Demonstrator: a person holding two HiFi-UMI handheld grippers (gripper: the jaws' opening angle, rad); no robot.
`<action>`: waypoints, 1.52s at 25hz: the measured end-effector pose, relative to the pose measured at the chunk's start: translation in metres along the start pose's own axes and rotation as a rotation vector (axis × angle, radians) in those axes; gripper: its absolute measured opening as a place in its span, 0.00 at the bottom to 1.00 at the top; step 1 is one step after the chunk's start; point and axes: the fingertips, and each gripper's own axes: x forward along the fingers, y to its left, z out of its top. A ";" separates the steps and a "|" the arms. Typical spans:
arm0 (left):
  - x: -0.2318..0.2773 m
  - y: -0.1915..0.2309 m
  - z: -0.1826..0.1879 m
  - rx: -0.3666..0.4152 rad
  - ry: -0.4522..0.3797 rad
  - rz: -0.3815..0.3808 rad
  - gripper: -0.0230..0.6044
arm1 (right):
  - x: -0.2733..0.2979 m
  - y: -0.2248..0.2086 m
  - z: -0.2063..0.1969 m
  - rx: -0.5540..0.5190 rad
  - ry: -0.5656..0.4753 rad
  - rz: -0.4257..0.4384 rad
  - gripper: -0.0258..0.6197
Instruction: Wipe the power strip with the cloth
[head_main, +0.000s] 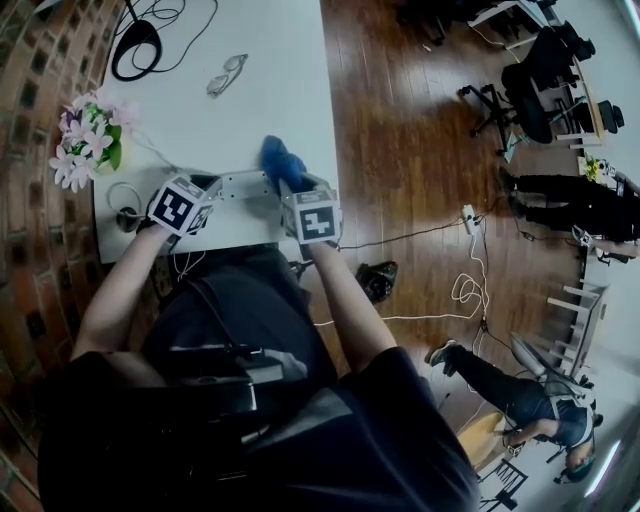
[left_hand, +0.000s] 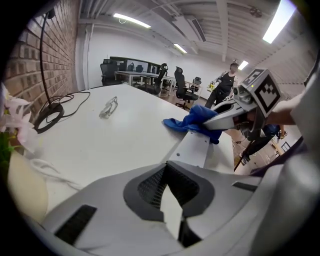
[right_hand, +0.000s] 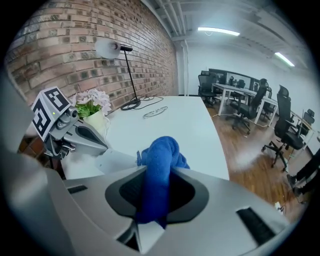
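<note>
A white power strip lies along the near edge of the white table. My left gripper is at the strip's left end. In the left gripper view its jaws stand nearly together with the near end of the strip between the pads. The blue cloth is bunched on the strip's right end, and my right gripper is shut on it. In the right gripper view the cloth rises as a thick roll between the jaws, with the strip just beyond.
A pair of glasses lies mid-table. A vase of pink flowers and a coiled white cable are at the left edge, and a black lamp base with cables is at the far left. Wooden floor with office chairs lies to the right.
</note>
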 end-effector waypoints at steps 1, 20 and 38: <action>0.000 0.000 0.000 0.001 -0.001 -0.005 0.05 | 0.001 0.004 0.001 -0.006 0.000 0.003 0.18; 0.000 0.000 0.000 0.004 -0.019 -0.055 0.05 | 0.022 0.081 0.012 -0.088 0.019 0.102 0.18; 0.000 -0.002 0.000 0.023 -0.023 -0.095 0.05 | 0.033 0.124 0.019 -0.126 -0.001 0.154 0.18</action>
